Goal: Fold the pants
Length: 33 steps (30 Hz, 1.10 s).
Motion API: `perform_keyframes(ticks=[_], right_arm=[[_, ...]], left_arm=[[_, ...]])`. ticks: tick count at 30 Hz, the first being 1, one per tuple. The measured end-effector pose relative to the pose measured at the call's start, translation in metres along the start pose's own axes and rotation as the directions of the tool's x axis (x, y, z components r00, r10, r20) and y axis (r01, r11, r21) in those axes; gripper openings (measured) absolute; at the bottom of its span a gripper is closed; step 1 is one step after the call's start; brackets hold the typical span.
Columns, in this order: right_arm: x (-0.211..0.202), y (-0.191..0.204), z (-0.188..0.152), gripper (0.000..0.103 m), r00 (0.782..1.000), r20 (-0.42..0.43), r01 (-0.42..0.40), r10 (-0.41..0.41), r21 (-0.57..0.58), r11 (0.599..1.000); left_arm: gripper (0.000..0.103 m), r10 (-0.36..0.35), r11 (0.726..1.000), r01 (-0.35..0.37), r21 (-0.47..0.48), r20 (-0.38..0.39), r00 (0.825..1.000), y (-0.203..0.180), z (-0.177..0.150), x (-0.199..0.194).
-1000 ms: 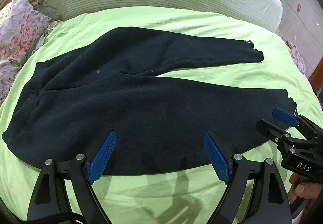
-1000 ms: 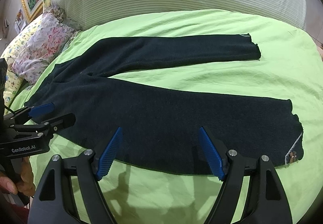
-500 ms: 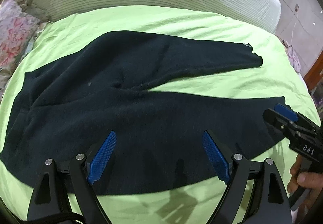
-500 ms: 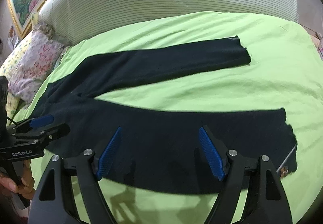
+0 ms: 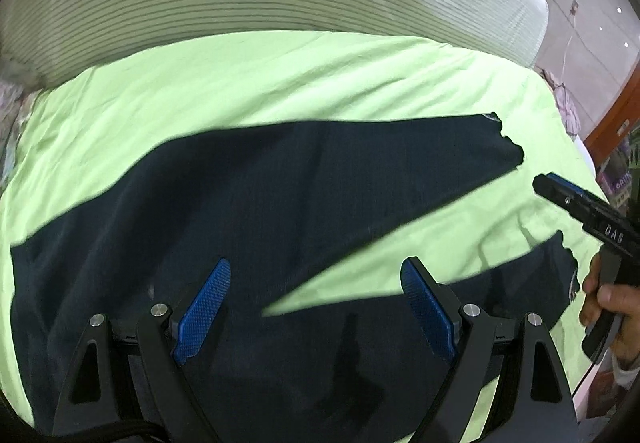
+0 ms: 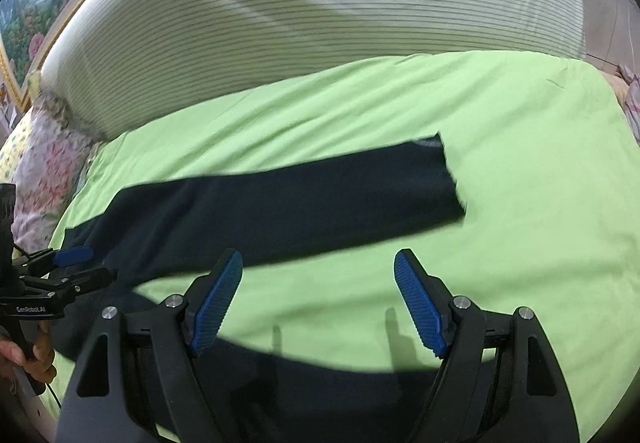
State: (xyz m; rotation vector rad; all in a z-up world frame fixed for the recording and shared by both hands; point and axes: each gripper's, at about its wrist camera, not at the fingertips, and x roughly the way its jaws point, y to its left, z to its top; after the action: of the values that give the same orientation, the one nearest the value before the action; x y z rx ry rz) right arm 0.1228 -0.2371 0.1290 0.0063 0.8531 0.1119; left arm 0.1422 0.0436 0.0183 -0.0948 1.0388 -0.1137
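Dark navy pants (image 5: 280, 195) lie flat on a green bedsheet (image 5: 240, 83), waist to the left, two legs spread apart to the right. My left gripper (image 5: 316, 307) is open and empty above the crotch and near leg. My right gripper (image 6: 318, 299) is open and empty above the green gap between the legs; the far leg (image 6: 320, 199) lies ahead of it, the near leg (image 6: 320, 383) under it. The right gripper also shows in the left wrist view (image 5: 560, 191), near the leg cuffs. The left gripper shows in the right wrist view (image 6: 72, 263), over the waist area.
A white striped headboard cushion (image 6: 320, 23) runs along the far side of the bed. A floral pillow (image 6: 44, 171) lies at the left. The bed's right edge (image 5: 584, 147) drops to a wooden piece of furniture and floor.
Both grippers have moved forward over the pants, from the near hem edge toward the far leg. Both stay open.
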Motion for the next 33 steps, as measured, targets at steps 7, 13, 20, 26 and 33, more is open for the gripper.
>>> perform_keyframes(ticks=[7, 13, 20, 26, 33], right_arm=[[0.026, -0.021, 0.033, 0.079, 1.0, -0.023, 0.018, -0.017, 0.023, 1.0], [0.047, -0.045, 0.055, 0.079, 0.999, -0.045, 0.029, -0.027, 0.046, 0.999], [0.077, -0.076, 0.079, 0.079, 0.994, -0.103, 0.034, -0.025, 0.084, 0.996], [0.102, -0.099, 0.095, 0.079, 0.988, -0.151, -0.006, 0.019, 0.091, 0.996], [0.133, -0.114, 0.103, 0.045, 0.969, -0.232, -0.061, 0.085, 0.108, 0.992]], left_arm=[[0.088, 0.005, 0.999, -0.003, 0.042, -0.041, 0.999, -0.002, 0.044, 0.033], [0.088, -0.009, 0.994, 0.016, 0.11, -0.064, 0.998, -0.003, 0.08, 0.06], [0.088, -0.024, 0.987, 0.043, 0.155, -0.12, 0.992, 0.006, 0.117, 0.099], [0.087, -0.06, 0.977, 0.106, 0.184, -0.24, 0.969, 0.014, 0.134, 0.133], [0.076, -0.063, 0.965, 0.145, 0.22, -0.34, 0.938, 0.012, 0.134, 0.153]])
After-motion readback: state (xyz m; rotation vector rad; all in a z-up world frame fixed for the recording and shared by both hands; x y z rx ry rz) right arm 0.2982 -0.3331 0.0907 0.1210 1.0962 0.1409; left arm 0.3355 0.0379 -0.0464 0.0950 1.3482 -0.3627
